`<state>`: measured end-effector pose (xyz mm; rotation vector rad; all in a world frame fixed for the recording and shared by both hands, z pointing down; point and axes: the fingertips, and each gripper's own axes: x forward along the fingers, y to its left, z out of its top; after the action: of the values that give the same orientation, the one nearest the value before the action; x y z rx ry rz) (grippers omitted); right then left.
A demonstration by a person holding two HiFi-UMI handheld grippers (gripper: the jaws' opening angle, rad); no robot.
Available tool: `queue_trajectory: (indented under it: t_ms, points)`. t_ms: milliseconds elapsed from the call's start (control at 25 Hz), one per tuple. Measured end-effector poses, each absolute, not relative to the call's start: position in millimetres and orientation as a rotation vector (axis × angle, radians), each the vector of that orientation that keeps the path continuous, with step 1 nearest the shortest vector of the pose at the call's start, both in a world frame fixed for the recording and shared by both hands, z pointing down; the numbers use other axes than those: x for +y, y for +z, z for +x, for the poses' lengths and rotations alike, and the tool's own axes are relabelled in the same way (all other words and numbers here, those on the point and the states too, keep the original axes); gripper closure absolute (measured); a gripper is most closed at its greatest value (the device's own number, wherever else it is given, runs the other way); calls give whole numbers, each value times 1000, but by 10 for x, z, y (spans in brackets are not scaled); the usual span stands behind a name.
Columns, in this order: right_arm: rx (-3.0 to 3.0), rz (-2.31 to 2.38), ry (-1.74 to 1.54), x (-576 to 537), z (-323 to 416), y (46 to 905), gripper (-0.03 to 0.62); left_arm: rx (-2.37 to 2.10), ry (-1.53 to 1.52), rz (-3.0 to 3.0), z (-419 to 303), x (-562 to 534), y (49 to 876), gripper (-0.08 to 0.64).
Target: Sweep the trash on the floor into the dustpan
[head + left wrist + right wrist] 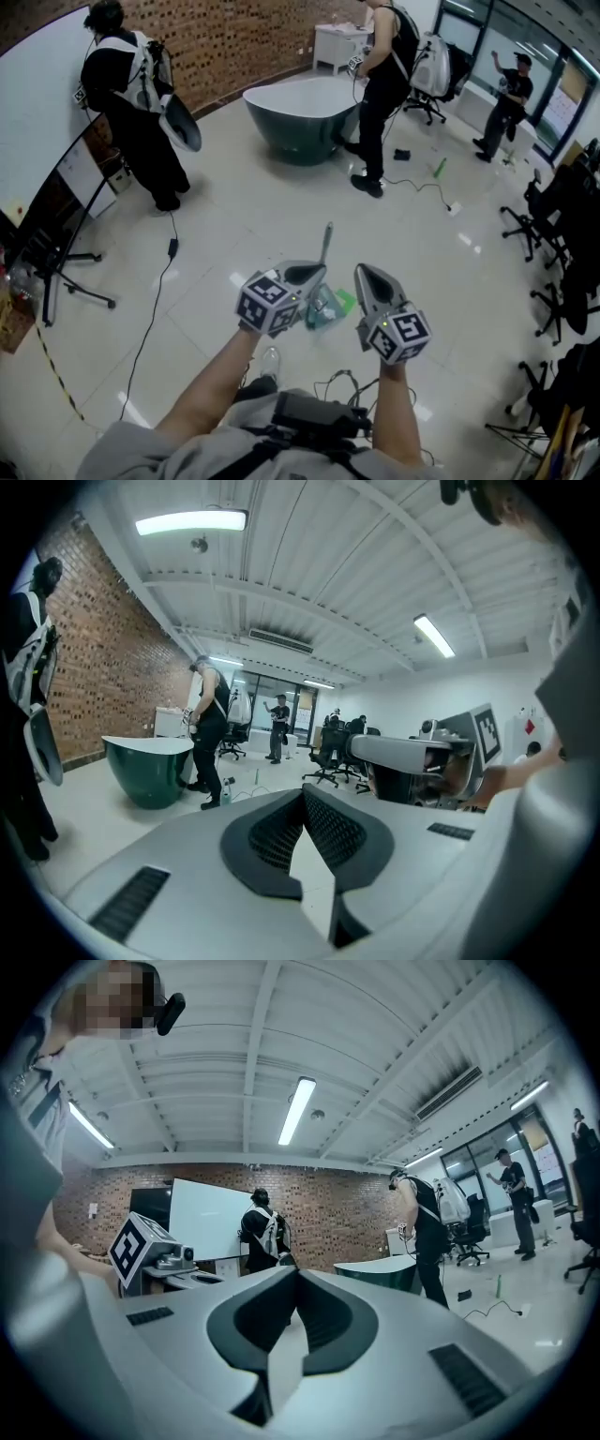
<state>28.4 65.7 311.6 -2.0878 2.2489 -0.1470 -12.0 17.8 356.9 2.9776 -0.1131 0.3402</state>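
Note:
In the head view both grippers are held up level in front of my chest. My left gripper (pixel 307 274) and my right gripper (pixel 366 275) are both shut with nothing in them. On the floor below, between them, lies a teal-green dustpan (pixel 328 307) holding something clear and crumpled, its grey handle (pixel 326 242) pointing away from me. The left gripper view shows the left gripper (pixel 305 794) with jaws pressed together, empty, aimed across the room. The right gripper (pixel 296 1274) looks the same in its own view, aimed at the brick wall.
A dark green bathtub (pixel 300 117) stands ahead, with a person (pixel 384 84) beside it and another person (pixel 141 112) at the left by a whiteboard stand (pixel 66 244). Cables (pixel 155 300) run over the white floor. Office chairs (pixel 553 234) line the right side.

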Motion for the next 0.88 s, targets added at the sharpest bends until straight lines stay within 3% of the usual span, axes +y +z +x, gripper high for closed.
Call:
queue_trajectory:
  t_ms: [880]
  points:
    - [2269,-2017,-110,745,33,2960,589,-124,350,3006,-275,310,3498,557]
